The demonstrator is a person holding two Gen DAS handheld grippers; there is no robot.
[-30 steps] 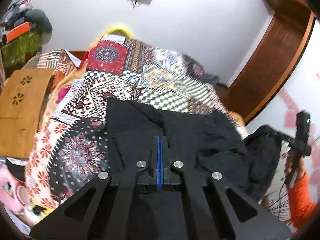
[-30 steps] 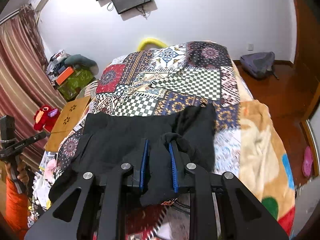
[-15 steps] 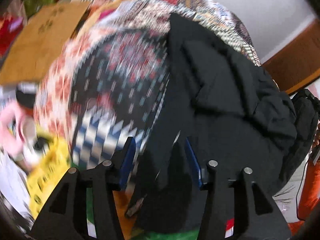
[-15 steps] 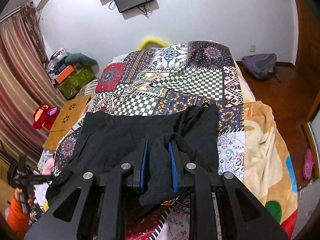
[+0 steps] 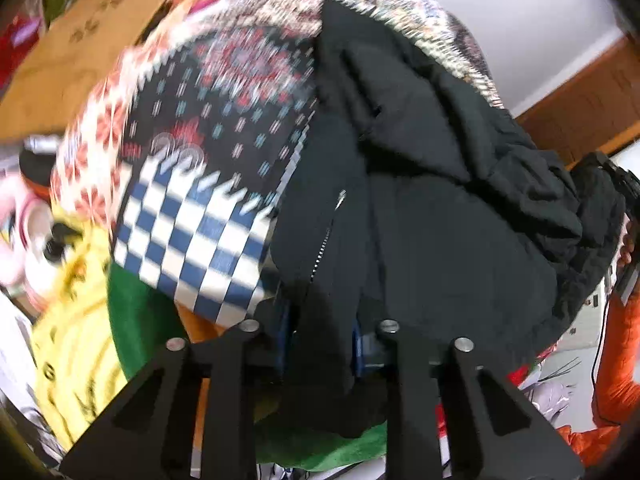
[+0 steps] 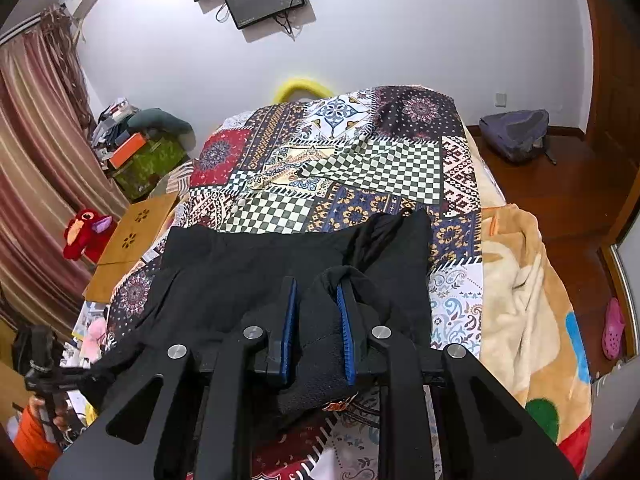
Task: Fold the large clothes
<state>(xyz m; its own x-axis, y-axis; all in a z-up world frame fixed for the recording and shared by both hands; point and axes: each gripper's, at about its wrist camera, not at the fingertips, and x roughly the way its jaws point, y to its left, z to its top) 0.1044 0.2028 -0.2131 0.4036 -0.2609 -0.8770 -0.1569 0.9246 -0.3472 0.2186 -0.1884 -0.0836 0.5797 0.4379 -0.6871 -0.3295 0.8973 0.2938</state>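
A black zip-up jacket (image 6: 240, 272) lies spread across the near end of the patchwork quilt (image 6: 360, 168) on the bed. My right gripper (image 6: 318, 320) is shut on a bunched fold of its near right edge. In the left wrist view the jacket (image 5: 440, 220) shows its zipper (image 5: 324, 240). My left gripper (image 5: 319, 340) points steeply down at the jacket's hanging corner, and its jaws are closing with black cloth filling the gap between the blue pads. That view is motion-blurred. A hand in an orange sleeve (image 6: 36, 432) carries the left gripper at the bed's left corner.
A low wooden table (image 6: 132, 232) and a red plush toy (image 6: 86, 232) stand left of the bed by the striped curtain. A beige blanket (image 6: 520, 280) hangs over the bed's right side. A backpack (image 6: 516, 136) sits on the wood floor. Yellow and green clutter (image 5: 80, 340) lies below the bed's edge.
My left gripper dropped from above the jacket to its near left corner, opened, then came together on the cloth. The right gripper kept still, holding its fold.
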